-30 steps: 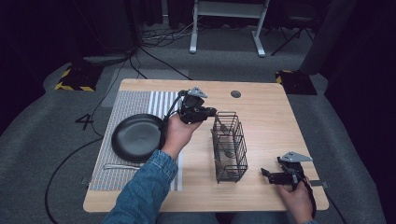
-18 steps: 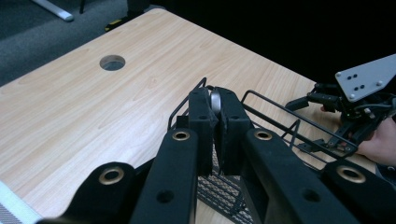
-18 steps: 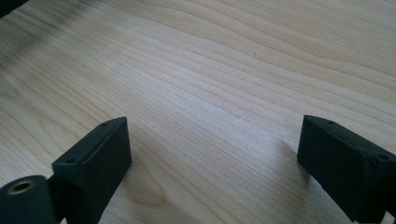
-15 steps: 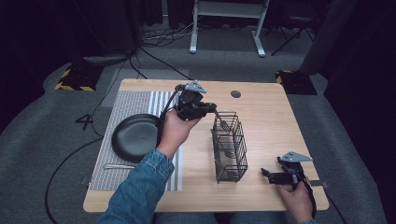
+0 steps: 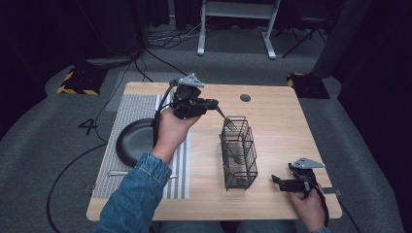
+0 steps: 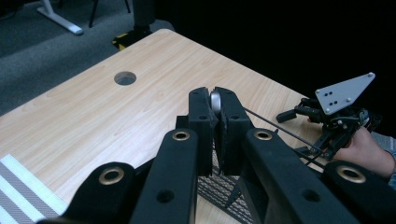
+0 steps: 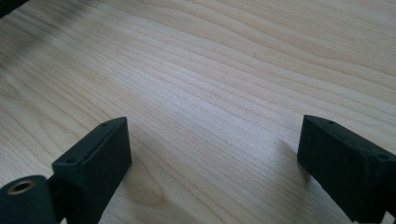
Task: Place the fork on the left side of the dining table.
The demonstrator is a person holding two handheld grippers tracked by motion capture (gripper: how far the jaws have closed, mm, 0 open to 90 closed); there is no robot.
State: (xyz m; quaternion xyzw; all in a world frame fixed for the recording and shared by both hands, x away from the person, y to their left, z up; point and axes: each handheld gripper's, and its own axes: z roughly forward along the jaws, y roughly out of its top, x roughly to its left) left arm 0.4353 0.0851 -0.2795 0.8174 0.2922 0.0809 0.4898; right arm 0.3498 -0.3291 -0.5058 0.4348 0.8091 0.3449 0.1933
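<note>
- Since the earlier frames, the left gripper (image 5: pixel 214 103) has lifted a fork (image 5: pixel 226 119) higher; its tines now hang at the top rim of the wire basket (image 5: pixel 239 155).
- Its jaws are clenched on the fork's handle, the forearm reaching forward across the striped mat (image 5: pixel 130 116).
- Right gripper (image 5: pixel 279 180) rests low on the table (image 5: pixel 282 121), jaws spread wide.

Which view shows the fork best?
The high view: the fork juts from the left hand-held gripper, tines over the wire basket. The left gripper view gives a sliver of its metal handle between shut jaws. The right gripper view looks at bare table.
</note>
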